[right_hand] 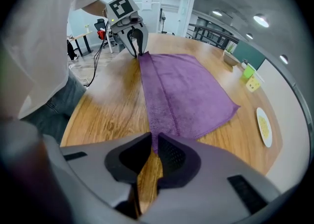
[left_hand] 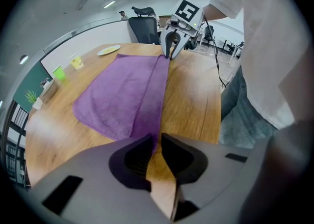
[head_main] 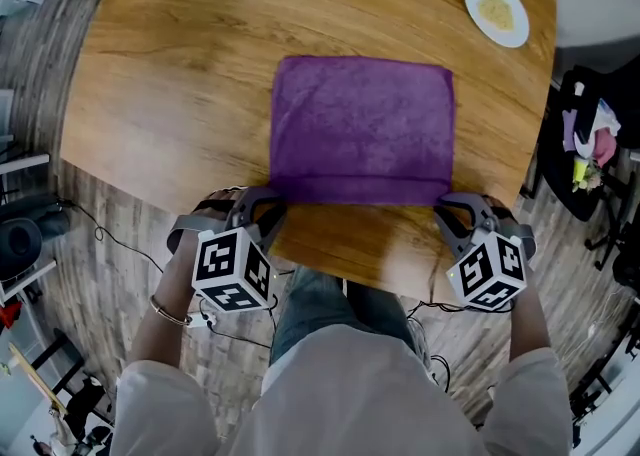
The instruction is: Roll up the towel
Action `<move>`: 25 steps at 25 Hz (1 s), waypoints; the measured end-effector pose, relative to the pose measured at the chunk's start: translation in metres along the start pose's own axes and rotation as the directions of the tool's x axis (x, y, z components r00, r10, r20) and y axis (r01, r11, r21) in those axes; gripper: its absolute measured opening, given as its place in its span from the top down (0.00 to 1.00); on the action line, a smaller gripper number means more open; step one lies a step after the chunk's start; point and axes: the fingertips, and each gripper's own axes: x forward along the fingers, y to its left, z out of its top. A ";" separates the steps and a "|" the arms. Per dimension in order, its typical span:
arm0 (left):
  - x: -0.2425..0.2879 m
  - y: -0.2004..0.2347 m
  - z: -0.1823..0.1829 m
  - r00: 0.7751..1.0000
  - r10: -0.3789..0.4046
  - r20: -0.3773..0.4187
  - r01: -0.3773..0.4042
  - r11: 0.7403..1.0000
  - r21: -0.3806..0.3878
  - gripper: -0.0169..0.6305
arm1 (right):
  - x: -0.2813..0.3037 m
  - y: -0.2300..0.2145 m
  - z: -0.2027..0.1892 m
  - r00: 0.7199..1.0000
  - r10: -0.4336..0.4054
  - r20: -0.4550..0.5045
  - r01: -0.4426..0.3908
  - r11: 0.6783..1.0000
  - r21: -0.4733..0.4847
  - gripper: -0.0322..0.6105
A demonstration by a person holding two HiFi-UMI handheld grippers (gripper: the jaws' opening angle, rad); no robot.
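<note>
Pinching the purple towel (head_main: 362, 129) at its two near corners, I am keeping it against the wooden bench (head_main: 180, 54). My left gripper (head_main: 268, 206) is clenching the near left corner. In the left gripper view the cloth's edge is running straight in between the two dark pads, which are sitting almost together on it. My right gripper (head_main: 450, 212) is doing the same at the near right corner, its pads pressing on the purple fabric with only the cloth's thickness between them. Both grippers are pointing steeply down at the bench, just inside its near edge, with their marker cubes facing up toward me.

The towel is lying spread out in the middle of the bench, its far edge flat and its sides running roughly straight away from me. Along the near edge a narrow band is lying doubled over on the rest of the cloth, showing as a darker strip that is stretching from one gripper to the other.

Well apart from the towel, a white plate (head_main: 496, 11) is sitting at the far right of the bench. A yellow cup (right_hand: 252, 84) and a green cup (right_hand: 248, 72) are standing together at the far edge, clear of the cloth.
</note>
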 end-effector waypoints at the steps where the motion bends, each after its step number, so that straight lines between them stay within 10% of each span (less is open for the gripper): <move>1: 0.000 0.001 0.000 1.000 0.001 0.002 -0.001 1.000 0.004 0.88 | 0.000 -0.001 0.000 1.000 -0.005 -0.003 0.005 1.000 -0.009 0.91; 25: -0.025 0.008 0.005 0.994 -0.107 0.006 0.107 0.991 -0.075 0.95 | -0.030 -0.007 0.008 0.996 0.087 0.028 -0.090 0.986 0.140 0.93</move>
